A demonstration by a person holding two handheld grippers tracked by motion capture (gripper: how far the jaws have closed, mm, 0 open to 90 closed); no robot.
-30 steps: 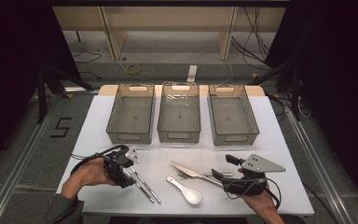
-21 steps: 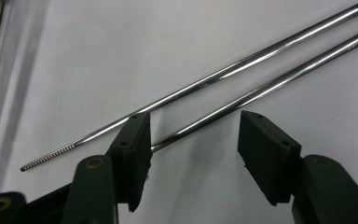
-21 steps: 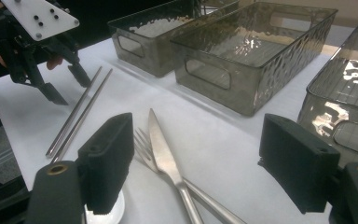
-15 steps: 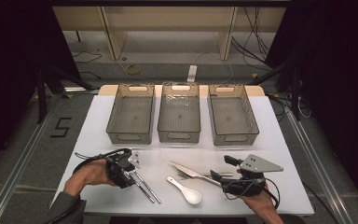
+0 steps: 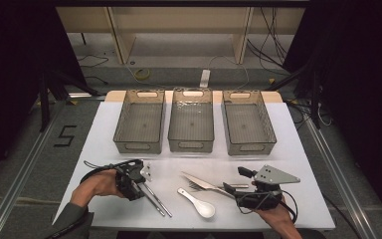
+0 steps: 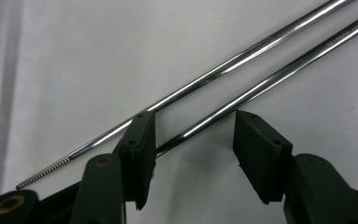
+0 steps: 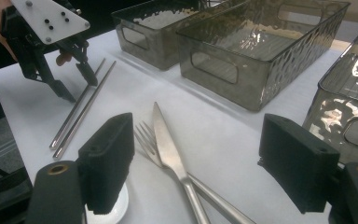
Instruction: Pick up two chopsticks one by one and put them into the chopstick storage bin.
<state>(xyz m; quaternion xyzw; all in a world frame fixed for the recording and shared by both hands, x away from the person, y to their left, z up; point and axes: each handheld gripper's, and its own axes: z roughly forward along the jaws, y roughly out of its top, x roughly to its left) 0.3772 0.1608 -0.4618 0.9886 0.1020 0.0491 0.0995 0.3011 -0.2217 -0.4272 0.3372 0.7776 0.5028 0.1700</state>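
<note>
- The pair of slim, polished steel chopsticks (image 6: 242, 70) lies side by side on the white table top (image 5: 298, 149), at the near left, running from the left gripper toward the person's edge of the table.
- The left gripper (image 6: 193, 135) stands over their upper part, tips down. Its jaws have just been closing and are now at a middling gap: one stick passes between the pads, the other runs just outside the left pad, and neither pad presses on metal yet.
- A second ago the jaws stood wider above the same spot, and the hand has hardly shifted since. I judge the grasp to be in its closing stage, and as the pads now stand it may catch a single stick rather than the pair.
- In the high view the left gripper (image 5: 138, 178) and the chopsticks (image 5: 155, 199) appear just left of a white ceramic soup spoon (image 5: 199, 205).
- Right of the spoon, a steel table knife (image 7: 168, 144) lies partly over a steel fork (image 7: 145, 138).
- The right gripper (image 7: 198, 163) is held low before knife and fork, jaws wide with nothing between them, just as a second ago.
- Three smoky translucent plastic bins stand in a row at the far side: left bin (image 5: 140, 144), middle bin (image 5: 191, 144), right bin (image 5: 251, 147). All three are empty, so no utensil has been sorted yet.
</note>
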